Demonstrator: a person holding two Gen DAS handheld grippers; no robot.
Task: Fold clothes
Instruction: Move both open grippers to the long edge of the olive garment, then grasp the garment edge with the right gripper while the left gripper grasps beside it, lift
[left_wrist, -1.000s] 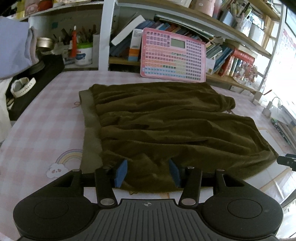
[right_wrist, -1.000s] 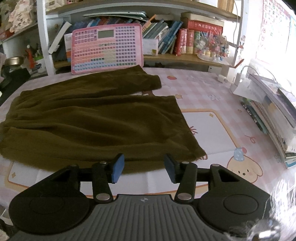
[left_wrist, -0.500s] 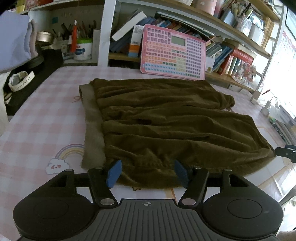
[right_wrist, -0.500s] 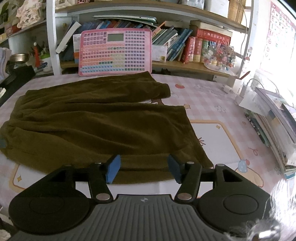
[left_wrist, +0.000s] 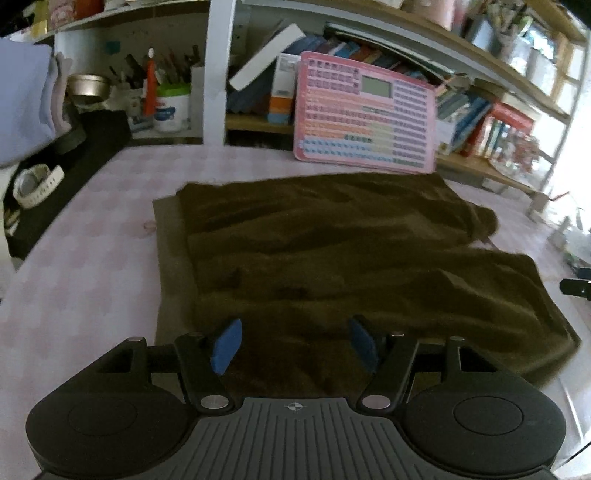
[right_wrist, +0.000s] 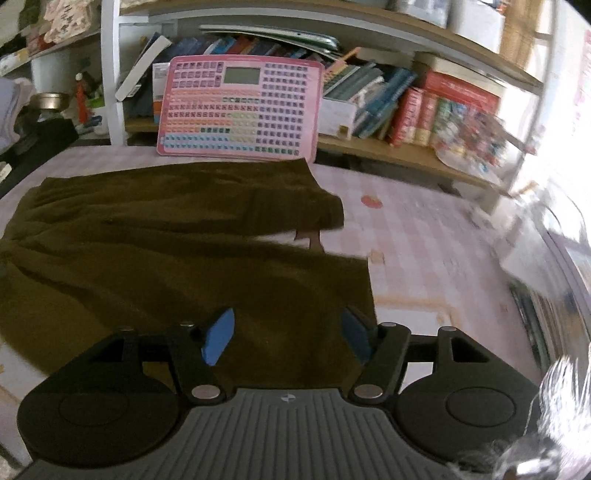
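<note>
A dark olive-brown garment (left_wrist: 332, 251) lies spread flat on the pink checked table, waistband at the left, two legs reaching right; it also shows in the right wrist view (right_wrist: 166, 243). My left gripper (left_wrist: 295, 343) is open, its blue pads over the garment's near edge by the waistband, holding nothing. My right gripper (right_wrist: 286, 334) is open over the near leg's hem end, holding nothing. A bit of the right gripper (left_wrist: 576, 286) shows at the right edge of the left wrist view.
A pink keyboard toy (left_wrist: 364, 114) leans on the shelf behind the garment. Books (right_wrist: 388, 99) fill the back shelves. A black box with a white watch (left_wrist: 35, 181) sits far left. Papers and books (right_wrist: 535, 306) lie along the right edge.
Both grippers have moved forward and lower over the garment's near edge. Their jaws stay open. The garment has not moved.
</note>
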